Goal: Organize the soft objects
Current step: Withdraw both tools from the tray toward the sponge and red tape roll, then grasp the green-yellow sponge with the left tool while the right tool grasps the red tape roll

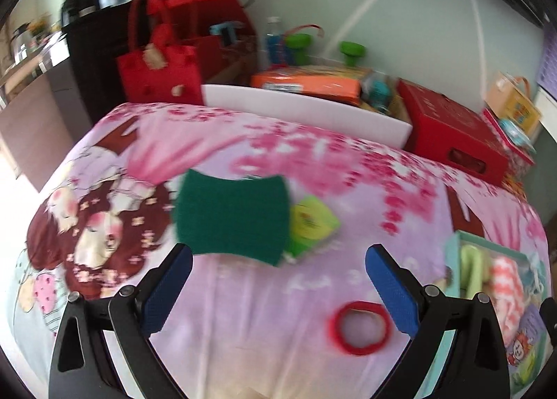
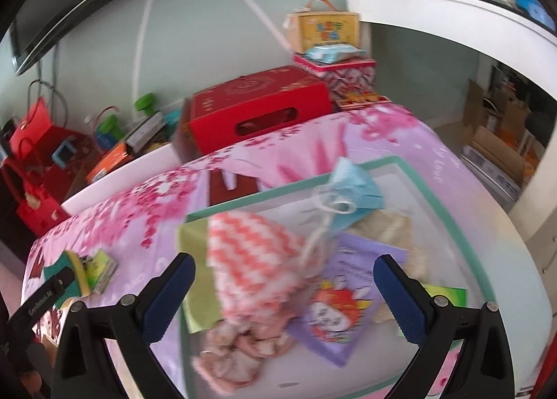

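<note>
A dark green sponge (image 1: 233, 214) lies on the pink floral bedcover, just beyond the tips of my left gripper (image 1: 278, 252), which is open and empty. A yellow-green packet (image 1: 313, 221) touches the sponge's right side. A red ring-shaped band (image 1: 360, 327) lies under the right finger. My right gripper (image 2: 283, 261) hangs open above a teal-rimmed tray (image 2: 452, 211), gripping nothing. The tray holds a pink-and-white zigzag cloth (image 2: 257, 259), a blue face mask (image 2: 351, 186), a purple packet (image 2: 334, 308) and a pink scrunchie (image 2: 240, 346).
A red box (image 2: 257, 110) stands at the bedcover's far edge beside a white board (image 1: 306, 110). Red bags (image 1: 160, 64) and an orange package (image 1: 310, 82) crowd the back. A finger of the left gripper (image 2: 45, 294) shows at the left of the right wrist view.
</note>
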`<state>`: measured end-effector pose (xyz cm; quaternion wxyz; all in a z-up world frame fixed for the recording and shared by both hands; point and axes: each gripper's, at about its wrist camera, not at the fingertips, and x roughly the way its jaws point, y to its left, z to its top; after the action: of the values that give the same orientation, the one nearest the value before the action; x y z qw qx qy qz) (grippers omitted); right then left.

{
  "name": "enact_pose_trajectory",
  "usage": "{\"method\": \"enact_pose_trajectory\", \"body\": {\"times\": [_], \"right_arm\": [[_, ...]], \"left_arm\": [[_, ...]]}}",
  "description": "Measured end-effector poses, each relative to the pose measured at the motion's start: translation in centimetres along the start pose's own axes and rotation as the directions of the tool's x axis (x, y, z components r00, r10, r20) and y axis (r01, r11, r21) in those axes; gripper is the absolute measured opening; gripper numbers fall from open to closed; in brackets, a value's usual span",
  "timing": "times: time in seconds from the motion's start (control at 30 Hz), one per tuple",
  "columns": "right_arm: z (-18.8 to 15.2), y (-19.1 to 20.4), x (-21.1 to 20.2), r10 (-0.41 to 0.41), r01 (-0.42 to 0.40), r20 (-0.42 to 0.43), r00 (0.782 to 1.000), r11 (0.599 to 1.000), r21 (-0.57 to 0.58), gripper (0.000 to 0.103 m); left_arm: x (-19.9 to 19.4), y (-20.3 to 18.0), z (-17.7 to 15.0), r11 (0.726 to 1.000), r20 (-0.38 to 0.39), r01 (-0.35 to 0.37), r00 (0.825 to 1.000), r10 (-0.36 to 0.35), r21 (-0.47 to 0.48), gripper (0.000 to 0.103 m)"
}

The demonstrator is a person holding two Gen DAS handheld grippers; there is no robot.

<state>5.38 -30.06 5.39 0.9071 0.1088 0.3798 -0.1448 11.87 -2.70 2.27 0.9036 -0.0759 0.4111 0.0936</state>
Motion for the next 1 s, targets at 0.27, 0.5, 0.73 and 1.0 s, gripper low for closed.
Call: {"method": "enact_pose_trajectory", "body": {"times": [0.27,0.5,0.73,1.0], "right_arm": [[-0.8,4.4,0.8,0.030,-0.032,-0.028,0.999,0.997,-0.075,0.103],[-1.7,7.7,1.0,0.072,-0.076,-0.045,0.996,0.991,-0.107,0.103],[-1.7,10.9,1.1,0.130,-0.132,-0.023,0.991,0.978,-0.162,0.103],[-3.5,15.0,1.8,0.203,-0.212,-0.061,0.977,0.941,-0.264,0.103]], "left_arm": [[-0.7,4.6,0.5,0.997,0.001,-0.038,0.999,0.038,-0.067,0.100],[-0.7,7.4,0.9,0.992,-0.010,-0.045,0.999,0.045,-0.119,0.100],[-0.6,10.8,1.1,0.982,-0.025,-0.062,0.998,0.058,-0.177,0.100],[0.1,12.6,1.2,0.975,-0.033,-0.051,0.998,0.045,-0.216,0.100]]}}
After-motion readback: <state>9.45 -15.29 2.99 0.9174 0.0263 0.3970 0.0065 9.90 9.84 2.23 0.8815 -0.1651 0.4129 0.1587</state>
